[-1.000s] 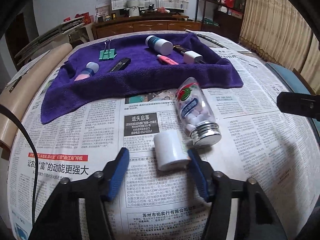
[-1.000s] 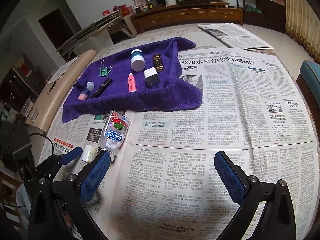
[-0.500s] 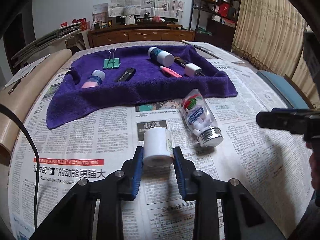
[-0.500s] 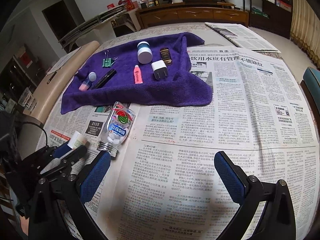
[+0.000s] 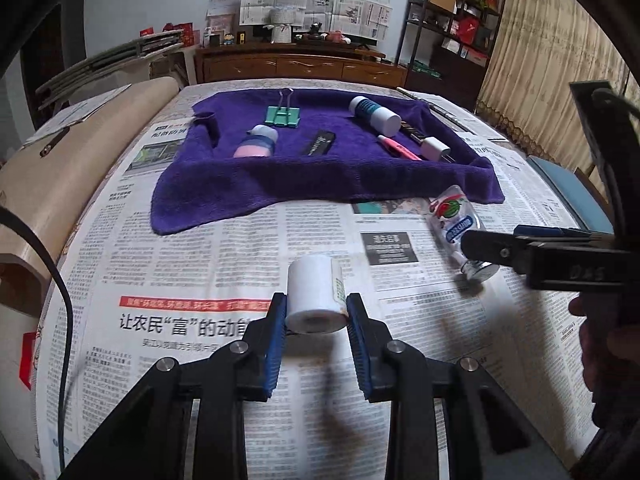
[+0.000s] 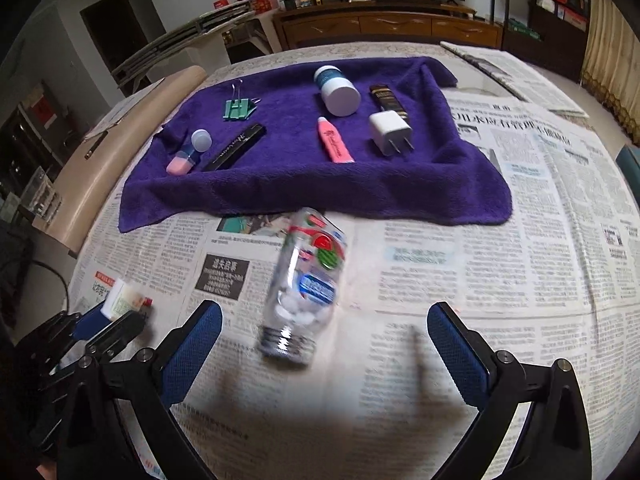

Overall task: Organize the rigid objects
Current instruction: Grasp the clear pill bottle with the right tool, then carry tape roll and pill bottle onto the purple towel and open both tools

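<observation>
The small white jar (image 5: 316, 295) is clamped in the left gripper (image 5: 316, 320), while the candy bottle (image 6: 305, 284), lying lengthwise, cap nearest, is framed just beyond the wide-open right gripper (image 6: 324, 336).

Three bottles (image 6: 304, 280), two tubes (image 6: 334, 140), one clip (image 6: 239, 109), one charger (image 6: 390, 133).

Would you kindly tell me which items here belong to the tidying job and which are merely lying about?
Job:
left claw, shut on small white cylindrical bottle
right claw, open
clear plastic candy bottle
purple towel with its laid-out items

Lying about:
newspaper sheets
wooden sideboard
curtain
</observation>
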Available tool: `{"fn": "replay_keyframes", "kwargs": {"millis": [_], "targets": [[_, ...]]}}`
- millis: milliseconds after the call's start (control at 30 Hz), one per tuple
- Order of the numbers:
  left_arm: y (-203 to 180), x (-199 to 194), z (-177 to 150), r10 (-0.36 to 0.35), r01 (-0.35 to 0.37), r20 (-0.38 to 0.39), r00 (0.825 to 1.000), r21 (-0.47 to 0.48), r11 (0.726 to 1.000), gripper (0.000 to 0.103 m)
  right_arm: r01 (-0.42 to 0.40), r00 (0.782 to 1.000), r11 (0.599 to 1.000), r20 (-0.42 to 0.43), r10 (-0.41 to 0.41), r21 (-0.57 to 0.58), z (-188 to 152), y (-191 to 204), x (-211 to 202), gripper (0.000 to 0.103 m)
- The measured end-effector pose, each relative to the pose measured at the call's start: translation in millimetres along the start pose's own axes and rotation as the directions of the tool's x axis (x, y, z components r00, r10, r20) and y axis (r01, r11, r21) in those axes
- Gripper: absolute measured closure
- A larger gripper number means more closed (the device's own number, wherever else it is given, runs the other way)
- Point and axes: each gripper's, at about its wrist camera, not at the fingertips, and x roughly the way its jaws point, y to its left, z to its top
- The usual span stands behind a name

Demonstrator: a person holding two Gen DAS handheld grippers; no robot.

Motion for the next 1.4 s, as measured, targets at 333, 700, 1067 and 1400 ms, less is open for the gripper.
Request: {"fn": "replay_keyframes", "kwargs": {"millis": [333, 700, 1067, 1400], "targets": [[16, -7, -2, -0.031, 0.031, 0.020, 0.999, -0.010, 0.999, 0.075, 0.181, 0.983, 0.979, 0.023, -0.183, 0.092, -4, 24, 24, 0.012], [32, -10, -4, -0.097, 0.098, 0.031, 0.995, -0.058, 0.994, 0.075, 0.187, 0.977, 0.980, 0.085, -0.193, 0.072, -6, 26, 17, 0.054], [37, -10, -5, -0.107, 0.109, 0.034, 0.994, -0.066, 0.992, 0.075, 0.119, 0.990, 0.992, 0.070, -0.121, 0.031, -2, 21, 17, 0.061], [40, -8, 1, -0.112, 0.114, 0.036, 0.993, -0.060, 0.992, 0.075, 0.084, 0.995, 0.996, 0.059, -0.085, 0.015, -14, 5, 2, 0.061]]}}
